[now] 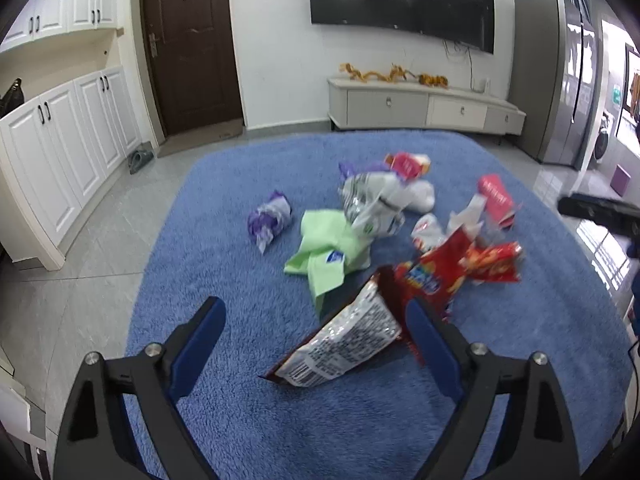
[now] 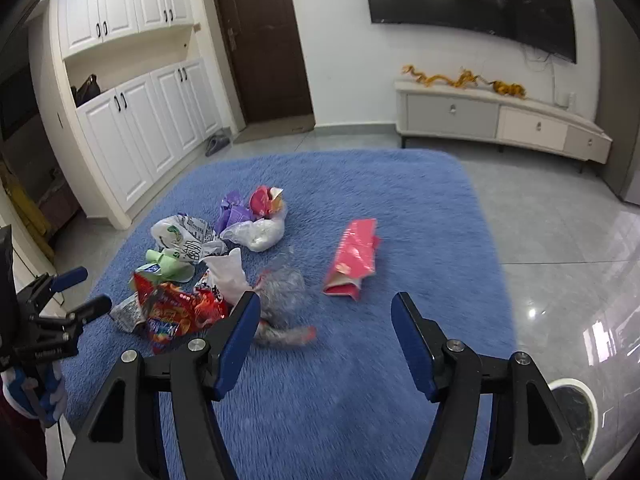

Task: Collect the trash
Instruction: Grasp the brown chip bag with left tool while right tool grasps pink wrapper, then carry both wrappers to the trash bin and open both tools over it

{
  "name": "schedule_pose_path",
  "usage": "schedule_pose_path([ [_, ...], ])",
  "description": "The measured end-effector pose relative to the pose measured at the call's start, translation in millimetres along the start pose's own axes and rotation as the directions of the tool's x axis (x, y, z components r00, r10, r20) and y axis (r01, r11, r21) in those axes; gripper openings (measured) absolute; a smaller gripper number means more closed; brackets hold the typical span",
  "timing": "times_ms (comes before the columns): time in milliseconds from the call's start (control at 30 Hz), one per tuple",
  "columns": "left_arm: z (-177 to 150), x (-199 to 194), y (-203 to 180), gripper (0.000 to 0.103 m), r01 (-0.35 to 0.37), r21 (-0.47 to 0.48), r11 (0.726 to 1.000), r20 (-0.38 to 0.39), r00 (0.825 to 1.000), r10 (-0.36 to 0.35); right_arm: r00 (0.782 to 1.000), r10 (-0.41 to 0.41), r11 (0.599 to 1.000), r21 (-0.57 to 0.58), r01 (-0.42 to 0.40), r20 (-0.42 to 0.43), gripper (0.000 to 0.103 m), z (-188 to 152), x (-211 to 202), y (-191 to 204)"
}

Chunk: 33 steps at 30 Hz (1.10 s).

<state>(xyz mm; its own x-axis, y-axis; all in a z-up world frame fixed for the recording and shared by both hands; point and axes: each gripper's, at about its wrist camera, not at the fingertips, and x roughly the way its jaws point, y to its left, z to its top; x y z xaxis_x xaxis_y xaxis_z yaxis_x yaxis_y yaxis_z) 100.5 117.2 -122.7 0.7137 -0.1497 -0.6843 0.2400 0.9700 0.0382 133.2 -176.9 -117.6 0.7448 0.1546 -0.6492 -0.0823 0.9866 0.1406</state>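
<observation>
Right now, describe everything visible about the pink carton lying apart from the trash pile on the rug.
The pink carton is a flattened, crumpled box, cardboard by the look, with a glossy pink-red face; print shows only as a blur. Its near end is torn open and splayed, showing a pale inner side. It lies flat on the blue rug, long axis running away from the camera, to the right of the heap of wrappers and apart from them. Nothing touches it but the rug. It lies beyond the right tongs, whose jaws stand apart with nothing held.

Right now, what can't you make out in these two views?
- Left view: snack bag, far corner behind the gripper finger; contact unclear.
- Right view: clear wrapper, motion-blurred; contents unreadable.
- Both views: no bin in frame.
- Right view: pink box, print blurred.
</observation>
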Motion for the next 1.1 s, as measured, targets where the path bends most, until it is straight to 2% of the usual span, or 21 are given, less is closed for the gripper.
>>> schedule_pose_path([
  [167, -3, 32, 0, 0.086, 0.053, 0.001, 0.999, -0.067, 0.996, -0.053, 0.998, -0.035, 0.998, 0.046, 0.037, -0.045, 0.067, 25, 41, -16],
  [300, -7, 48, -1, 0.084, 0.082, -0.01, 0.997, -0.103, 0.991, -0.083, 0.994, -0.013, 0.996, 0.087, 0.022, -0.104, 0.064, 35, 80, -25],
  [367, -7, 52, -2, 0.07, 0.099, -0.014, 0.995, -0.118, 0.988, -0.1, 0.993, -0.009, 0.994, 0.107, 0.022, -0.12, 0.058, 36, 93, -29],
  [433, -8, 58, -5, 0.052, 0.113, -0.012, 0.993, -0.147, 0.983, -0.114, 0.991, 0.017, 0.989, 0.146, 0.003, -0.136, 0.044, 35, 103, -36],
  [467, -8, 61, -7, 0.046, 0.119, -0.009, 0.993, -0.161, 0.98, -0.119, 0.99, 0.042, 0.984, 0.175, -0.018, -0.138, 0.034, 32, 105, -40],
  [500, -10, 61, -9, 0.04, 0.115, 0.0, 0.993, -0.165, 0.98, -0.113, 0.99, 0.056, 0.981, 0.193, -0.03, -0.132, 0.034, 30, 106, -41],
  [533, -11, 58, -11, 0.034, 0.113, 0.012, 0.994, -0.161, 0.981, -0.11, 0.991, 0.065, 0.978, 0.207, -0.04, -0.116, 0.034, 27, 102, -44],
  [567, -12, 56, -12, 0.032, 0.124, 0.014, 0.992, -0.161, 0.98, -0.12, 0.992, 0.066, 0.977, 0.207, -0.043, -0.105, 0.034, 25, 96, -45],
  [700, -17, 36, -10, 0.028, 0.118, 0.003, 0.993, -0.136, 0.984, -0.116, 0.997, 0.065, 0.98, 0.189, -0.056, -0.042, 0.033, 18, 69, -45],
  [867, -8, -11, -11, 0.027, 0.139, -0.027, 0.99, -0.059, 0.988, -0.14, 0.996, 0.075, 0.982, 0.169, -0.081, 0.039, 0.033, 0, 9, -56],
  [967, 9, -36, -30, 0.027, 0.181, 0.002, 0.983, -0.014, 0.983, -0.181, 0.996, 0.049, 0.981, 0.185, -0.063, 0.079, 0.033, -14, -23, -71],
  [1100, 43, -48, -89, 0.027, 0.27, 0.099, 0.958, 0.005, 0.962, -0.272, 0.993, -0.032, 0.974, 0.226, 0.006, 0.111, 0.033, -38, -62, -108],
])
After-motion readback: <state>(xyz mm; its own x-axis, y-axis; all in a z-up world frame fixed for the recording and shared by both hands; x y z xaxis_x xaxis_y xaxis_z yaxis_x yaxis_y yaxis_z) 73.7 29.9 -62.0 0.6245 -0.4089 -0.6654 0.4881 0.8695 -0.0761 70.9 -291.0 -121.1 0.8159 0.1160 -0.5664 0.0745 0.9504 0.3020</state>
